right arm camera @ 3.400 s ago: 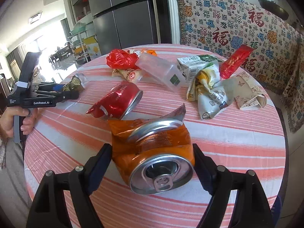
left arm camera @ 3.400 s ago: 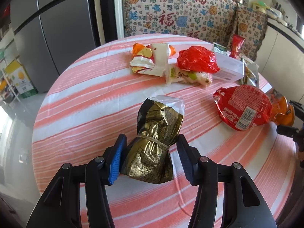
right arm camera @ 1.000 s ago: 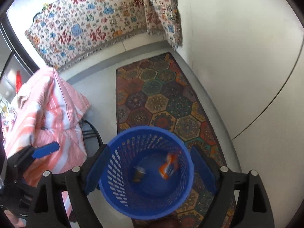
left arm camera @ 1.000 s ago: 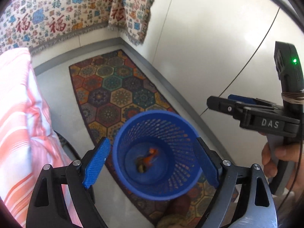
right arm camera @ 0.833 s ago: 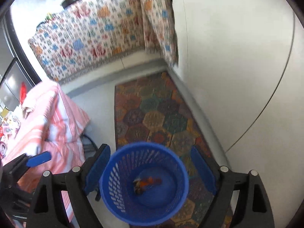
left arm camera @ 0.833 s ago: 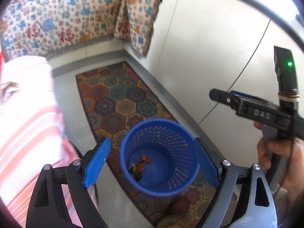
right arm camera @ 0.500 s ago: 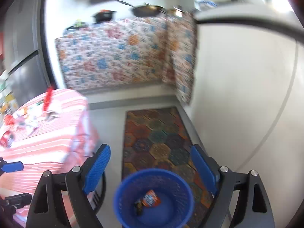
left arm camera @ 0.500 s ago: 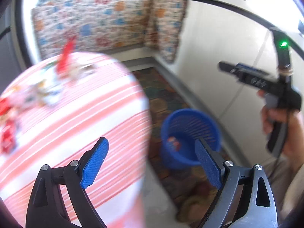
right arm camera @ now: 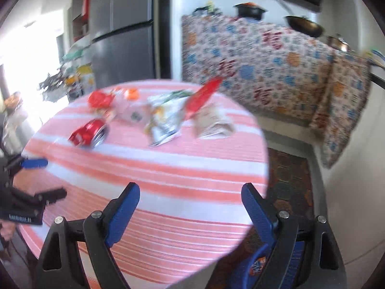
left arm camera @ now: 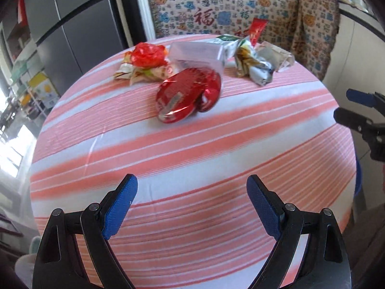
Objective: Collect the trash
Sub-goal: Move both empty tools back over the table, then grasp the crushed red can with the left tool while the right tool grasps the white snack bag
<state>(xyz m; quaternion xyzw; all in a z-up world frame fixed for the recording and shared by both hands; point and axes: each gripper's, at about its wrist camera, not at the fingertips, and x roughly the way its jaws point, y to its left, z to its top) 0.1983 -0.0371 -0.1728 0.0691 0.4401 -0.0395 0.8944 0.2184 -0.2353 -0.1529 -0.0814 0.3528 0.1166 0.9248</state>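
Observation:
My left gripper (left arm camera: 191, 202) is open and empty above the near part of the round striped table (left arm camera: 168, 159). My right gripper (right arm camera: 190, 204) is open and empty over the table's right edge (right arm camera: 192, 168). A crushed red can (left arm camera: 187, 95) lies mid-table, also in the right wrist view (right arm camera: 87, 132). Behind it lie a red plastic bag (left arm camera: 146, 54), a clear plastic box (left arm camera: 195, 53), crumpled wrappers (left arm camera: 255, 65) and a red sachet (left arm camera: 257, 30). The blue bin (right arm camera: 255, 267) with trash inside shows low between my right fingers.
A grey fridge (left arm camera: 72, 24) stands behind the table on the left. A patterned cloth (left arm camera: 216, 7) covers the counter behind. A patterned rug (right arm camera: 291, 175) lies on the floor right of the table. The other gripper (left arm camera: 361, 115) shows at the right edge.
Both grippers have swung away from over the blue bin back to the table. Both are open and empty; the gold packet and orange can are gone from the table.

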